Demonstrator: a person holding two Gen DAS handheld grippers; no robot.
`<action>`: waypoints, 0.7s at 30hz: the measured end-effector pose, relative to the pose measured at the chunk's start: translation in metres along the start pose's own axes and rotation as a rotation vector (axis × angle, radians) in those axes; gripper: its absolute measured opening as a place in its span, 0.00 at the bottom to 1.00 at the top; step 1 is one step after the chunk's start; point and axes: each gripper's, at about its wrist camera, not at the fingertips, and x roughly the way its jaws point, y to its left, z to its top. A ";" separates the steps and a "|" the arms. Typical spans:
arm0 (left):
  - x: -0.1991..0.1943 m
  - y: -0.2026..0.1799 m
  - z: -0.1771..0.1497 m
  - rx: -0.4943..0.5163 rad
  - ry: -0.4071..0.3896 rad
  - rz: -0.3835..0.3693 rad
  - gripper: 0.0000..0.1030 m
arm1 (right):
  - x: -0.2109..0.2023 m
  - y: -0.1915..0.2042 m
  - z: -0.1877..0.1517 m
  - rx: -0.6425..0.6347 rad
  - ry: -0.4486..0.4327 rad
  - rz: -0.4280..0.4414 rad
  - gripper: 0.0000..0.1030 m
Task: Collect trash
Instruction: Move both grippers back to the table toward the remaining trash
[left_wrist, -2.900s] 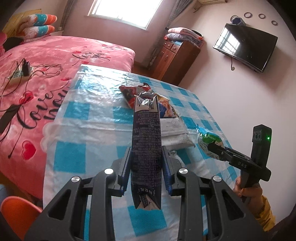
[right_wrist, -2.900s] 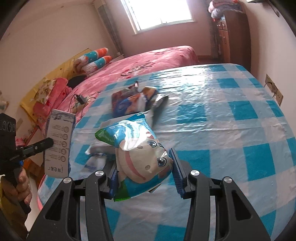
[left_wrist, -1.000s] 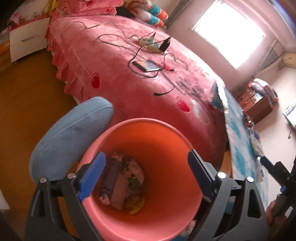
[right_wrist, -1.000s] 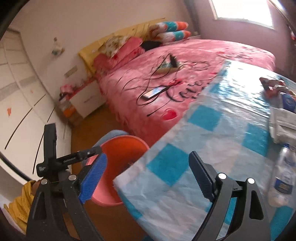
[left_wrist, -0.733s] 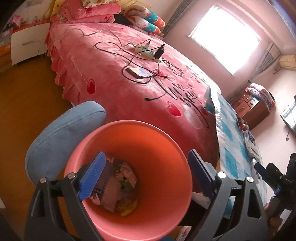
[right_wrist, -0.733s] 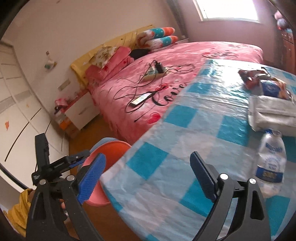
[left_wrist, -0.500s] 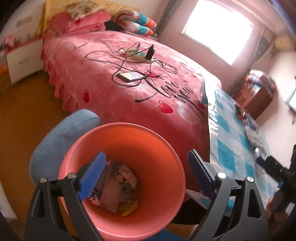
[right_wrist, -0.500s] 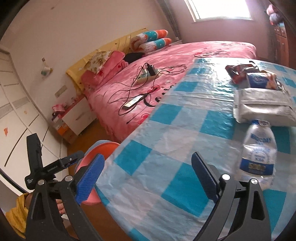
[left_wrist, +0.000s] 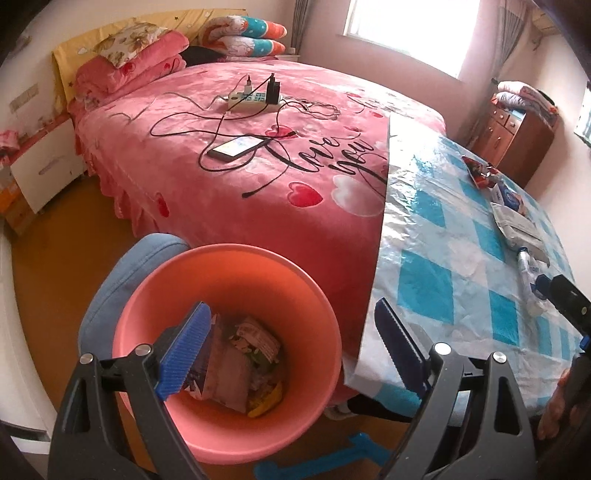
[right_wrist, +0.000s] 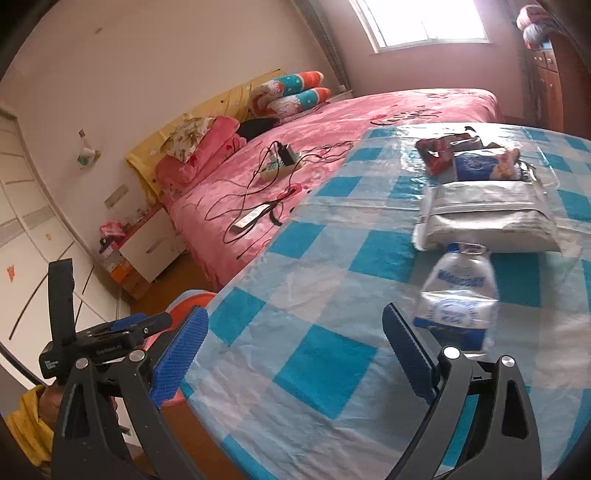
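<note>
Left gripper (left_wrist: 291, 345) wide open, empty, above round salmon plastic bin (left_wrist: 229, 266); wrappers (left_wrist: 240, 354) inside visible only from left wrist. Right gripper (right_wrist: 295, 347) wide open, empty, over checked tablecloth (right_wrist: 325, 362); blurred clear bottle (right_wrist: 458, 295), possibly lying, just beyond.

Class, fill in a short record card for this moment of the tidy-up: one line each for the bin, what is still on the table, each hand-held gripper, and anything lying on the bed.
Bin: orange bin on the floor by the table corner, wrappers inside
Table: checked cloth, a plastic bottle lying down, a silver bag, a blue packet, a red packet
Left hand-held gripper: open, empty, above the bin
Right hand-held gripper: open, empty, over the table, bottle just ahead
Bed: phone, power strip, cables
</note>
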 end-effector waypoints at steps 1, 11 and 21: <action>0.000 -0.003 0.001 0.001 0.004 -0.004 0.88 | -0.003 -0.003 0.001 0.005 -0.006 -0.002 0.92; 0.002 -0.043 0.010 0.024 0.048 -0.069 0.88 | -0.023 -0.039 0.012 0.066 -0.041 -0.038 0.92; 0.005 -0.094 0.019 0.100 0.077 -0.093 0.88 | -0.047 -0.065 0.018 0.070 -0.074 -0.092 0.92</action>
